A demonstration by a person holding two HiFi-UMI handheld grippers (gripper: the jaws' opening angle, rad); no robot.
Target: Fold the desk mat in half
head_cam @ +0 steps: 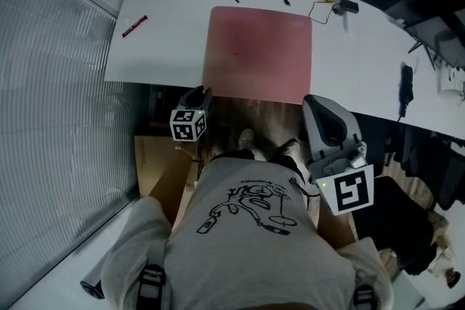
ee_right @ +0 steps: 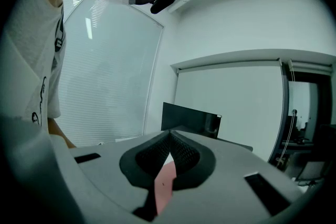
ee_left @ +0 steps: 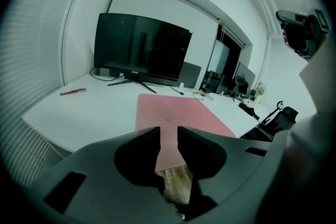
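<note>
Mat vs tools: desk mat [head_cam: 259, 54] flat, just ahead of left gripper [ee_left: 168, 132] and right gripper [ee_right: 170, 136]
Mat axis: lengthwise, pointing away from person
Jaws: left apart, empty; right together

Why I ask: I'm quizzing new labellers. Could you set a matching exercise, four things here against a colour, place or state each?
Things:
1. desk mat
2. red pen
3. monitor
4. left gripper

Descriptions:
A. black, at the desk's far edge
B. fingers apart, gripping nothing
C. pink, lying flat and unfolded
D. on the desk's left part, apart from the rest

Pairs: 1-C, 2-D, 3-A, 4-B.
</note>
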